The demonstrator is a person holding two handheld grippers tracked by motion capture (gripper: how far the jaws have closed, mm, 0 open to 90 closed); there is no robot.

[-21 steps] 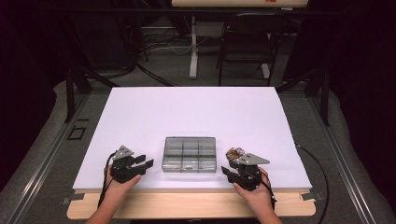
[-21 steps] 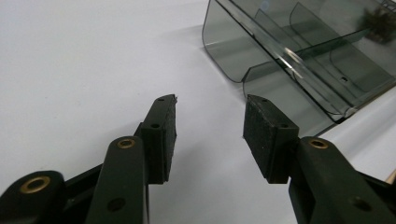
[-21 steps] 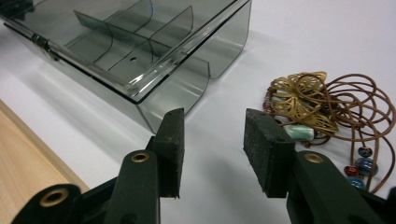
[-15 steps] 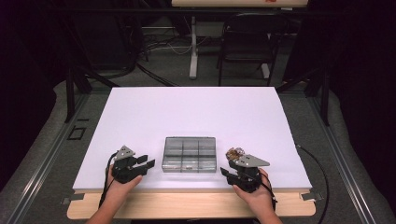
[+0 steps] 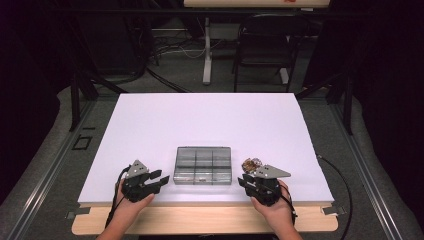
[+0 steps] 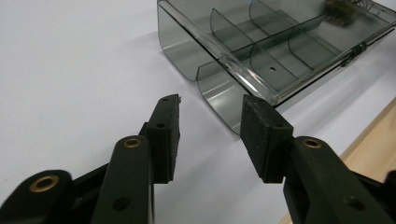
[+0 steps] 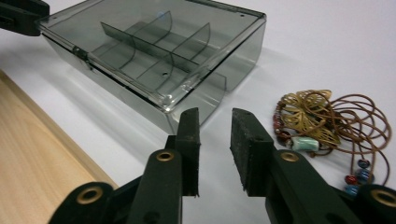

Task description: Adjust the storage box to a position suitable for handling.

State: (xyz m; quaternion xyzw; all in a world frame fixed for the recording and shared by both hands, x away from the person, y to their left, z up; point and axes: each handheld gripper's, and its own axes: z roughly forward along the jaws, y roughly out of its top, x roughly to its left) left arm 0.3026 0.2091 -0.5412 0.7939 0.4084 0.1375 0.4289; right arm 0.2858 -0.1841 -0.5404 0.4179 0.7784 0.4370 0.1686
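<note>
The left gripper (image 5: 156, 180) is resting near the table's (image 5: 150, 125) front edge, just left of the smoked plastic box (image 5: 203, 165), and its jaws are standing partly apart with nothing between them. In the left gripper view those jaws are aiming at the box's (image 6: 261, 51) near rounded corner without touching it. The box is sitting closed, its lid down over the dividers, and its small latch (image 7: 80, 52) is lying on the long side facing the person. If either gripper is pushing at a corner rather than at that latch, the light box is likely to be sliding or spinning on the smooth white sheet instead of opening. A one-sided pinch is also risking tipping it towards the wooden edge (image 5: 200, 220).

Right of the box, the beaded cord necklace (image 5: 251, 163) is lying in a loose tangle on the table, well clear of the box wall. The right gripper (image 5: 250, 182) is sitting just in front of it, jaws narrowly apart and empty. In the right gripper view the necklace (image 7: 327, 126) is lying just right of the jaw line, not between the pads. A closing there is likely to be catching one loop only, so the rest is trailing and snagging on the box rim
</note>
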